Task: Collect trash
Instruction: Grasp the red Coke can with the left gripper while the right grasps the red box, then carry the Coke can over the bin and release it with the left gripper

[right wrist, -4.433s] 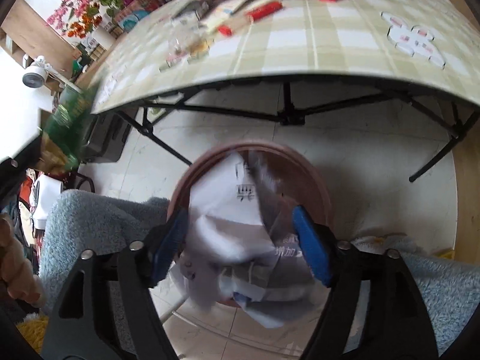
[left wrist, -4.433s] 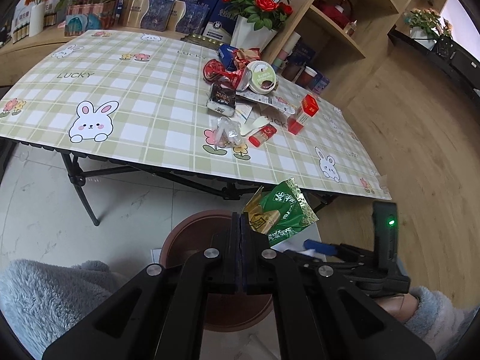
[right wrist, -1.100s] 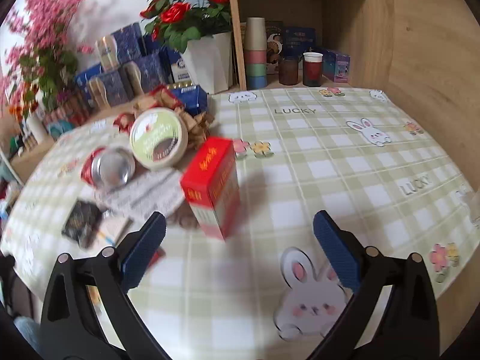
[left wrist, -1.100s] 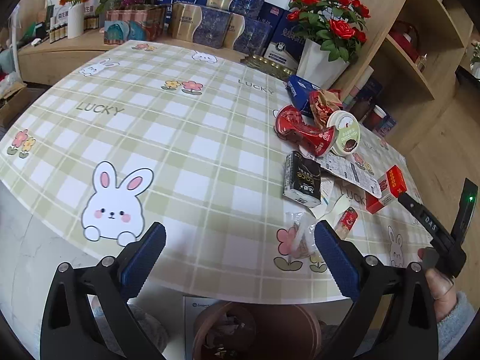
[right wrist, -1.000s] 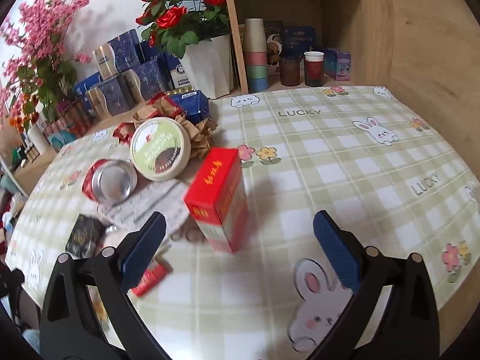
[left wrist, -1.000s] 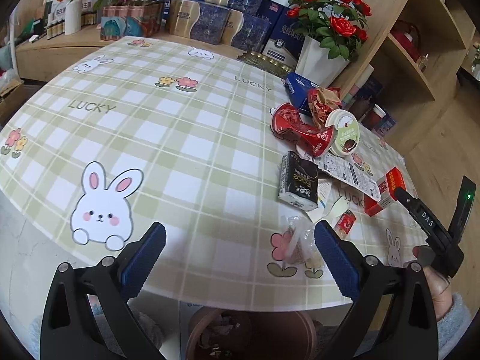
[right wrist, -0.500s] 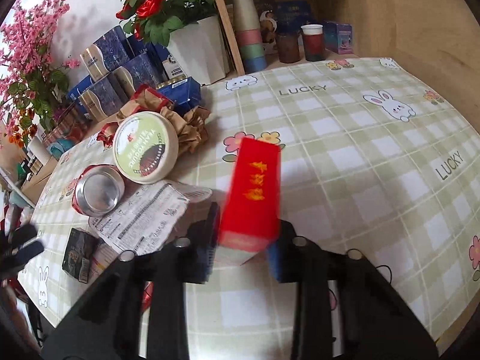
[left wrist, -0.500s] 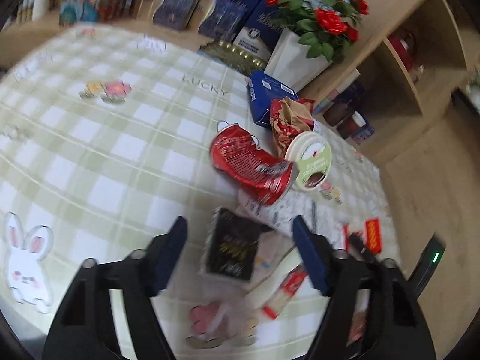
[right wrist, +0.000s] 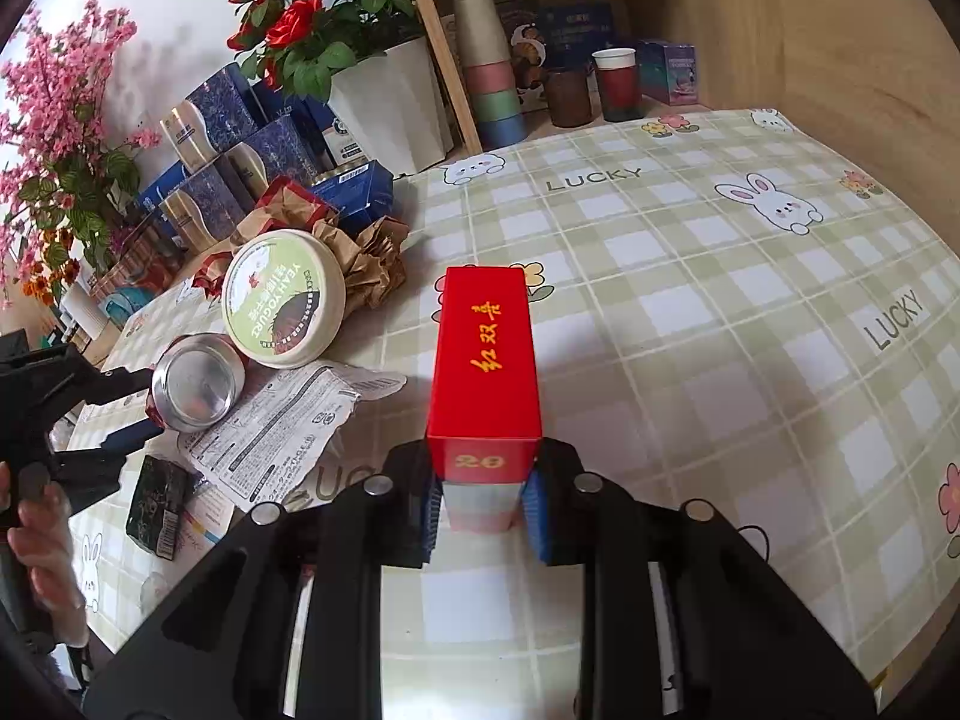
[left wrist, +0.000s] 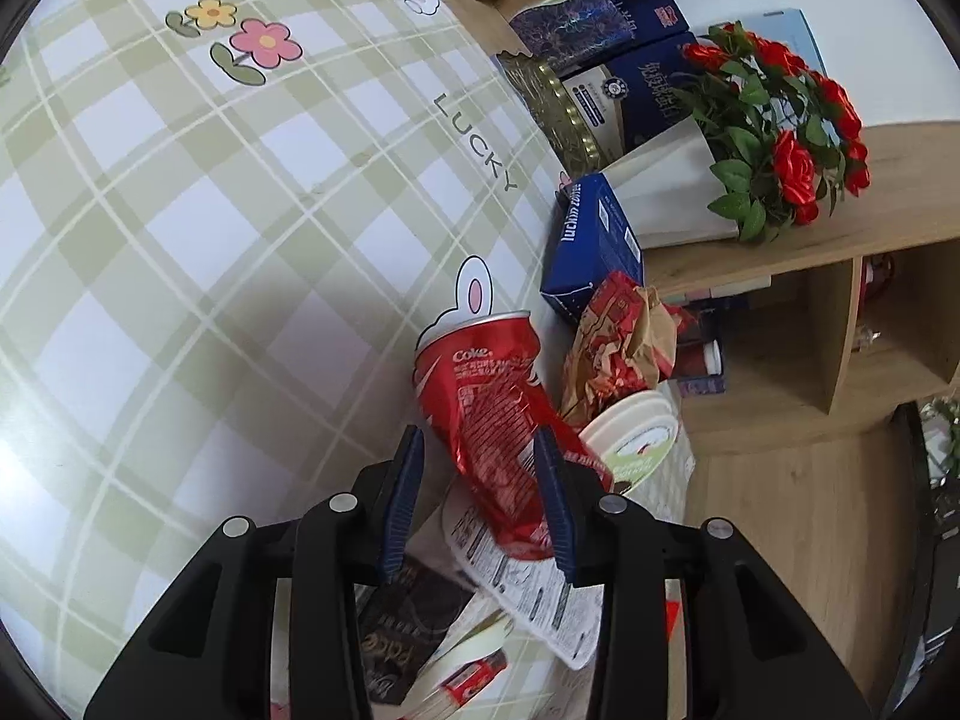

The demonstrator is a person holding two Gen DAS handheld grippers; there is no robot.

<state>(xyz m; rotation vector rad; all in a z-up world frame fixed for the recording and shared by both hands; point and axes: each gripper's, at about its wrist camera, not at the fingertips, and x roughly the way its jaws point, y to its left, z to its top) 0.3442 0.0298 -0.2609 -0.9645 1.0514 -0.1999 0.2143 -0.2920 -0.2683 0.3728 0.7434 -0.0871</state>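
My left gripper (left wrist: 480, 489) straddles the crushed red cola can (left wrist: 489, 414) on the table (left wrist: 180, 210); its jaws are closing, not yet pinching. The can's long axis runs away from me. My right gripper (right wrist: 483, 507) clamps the red carton (right wrist: 485, 360) at its near end.

Left tool (left wrist: 480, 498): a second ago wide open over the near edge of the surface (left wrist: 180, 240); now forward over the trash pile, rolled, jaws closing with the crushed red can (left wrist: 492, 414) between them, right pad at the can, left pad a little clear. Right tool (right wrist: 480, 504): then wide open, red box (right wrist: 486, 360) loose ahead; now clamped on the box's near end.
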